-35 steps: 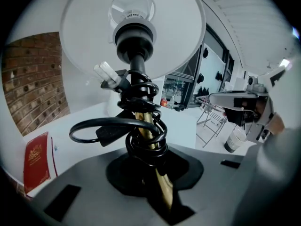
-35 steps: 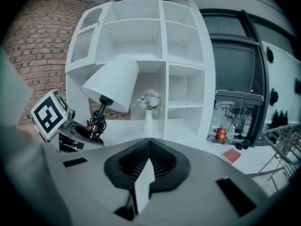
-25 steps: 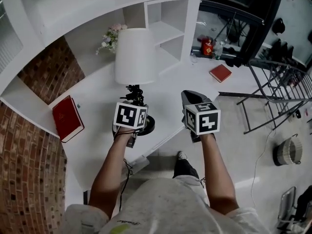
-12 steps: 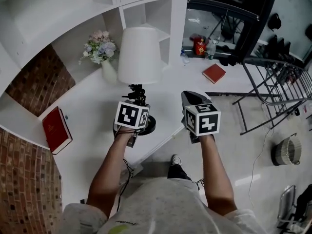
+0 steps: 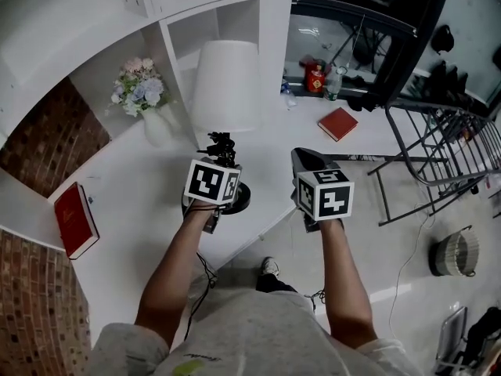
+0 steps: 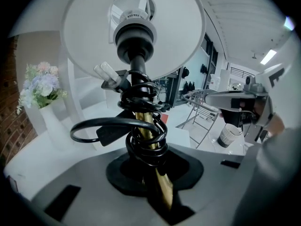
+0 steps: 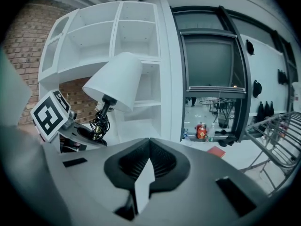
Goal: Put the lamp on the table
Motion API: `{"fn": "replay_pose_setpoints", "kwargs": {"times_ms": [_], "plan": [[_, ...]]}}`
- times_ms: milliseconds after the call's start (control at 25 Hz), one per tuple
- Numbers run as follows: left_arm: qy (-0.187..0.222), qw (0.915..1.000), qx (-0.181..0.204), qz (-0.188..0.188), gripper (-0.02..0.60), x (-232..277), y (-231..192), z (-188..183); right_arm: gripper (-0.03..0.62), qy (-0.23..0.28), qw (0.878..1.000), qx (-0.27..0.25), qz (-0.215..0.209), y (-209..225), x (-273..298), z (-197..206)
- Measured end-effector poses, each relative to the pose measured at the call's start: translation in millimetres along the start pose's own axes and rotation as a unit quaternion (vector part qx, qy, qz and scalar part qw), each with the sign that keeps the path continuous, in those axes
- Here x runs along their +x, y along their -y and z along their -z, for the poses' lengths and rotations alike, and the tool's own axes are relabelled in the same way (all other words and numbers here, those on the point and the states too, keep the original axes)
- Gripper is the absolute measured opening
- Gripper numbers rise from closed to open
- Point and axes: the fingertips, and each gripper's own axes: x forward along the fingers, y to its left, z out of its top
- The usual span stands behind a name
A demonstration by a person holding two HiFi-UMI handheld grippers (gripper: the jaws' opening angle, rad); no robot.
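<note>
Lamp (image 5: 225,84): white conical shade, black socket, brass stem (image 6: 149,126) and round black base (image 5: 239,199). The black cord (image 6: 141,147) is coiled tightly round the stem, one loop and the plug standing out to the side. The lamp stands roughly upright, clamped at the lower stem between the jaws of the left gripper (image 6: 162,192). Its base sits over the near edge of the table (image 5: 129,190), a white surface; contact between base and tabletop cannot be confirmed. Shade intact, no visible damage.
</note>
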Motion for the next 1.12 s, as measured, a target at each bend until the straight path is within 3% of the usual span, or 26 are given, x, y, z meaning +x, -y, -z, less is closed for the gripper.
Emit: {"fn": "replay_pose_setpoints", "kwargs": {"times_ms": [520,1120], "plan": [[0.01,0.9999,-0.005,-0.01,0.078,60,-1,-46,0.005,-0.013,1.0,-0.003,-0.007,60,38,-5],[0.035,0.9992,0.01,-0.018,0.078,98,-8,-57,0.005,-0.02,0.999,0.002,-0.038,72,72,2]]}}
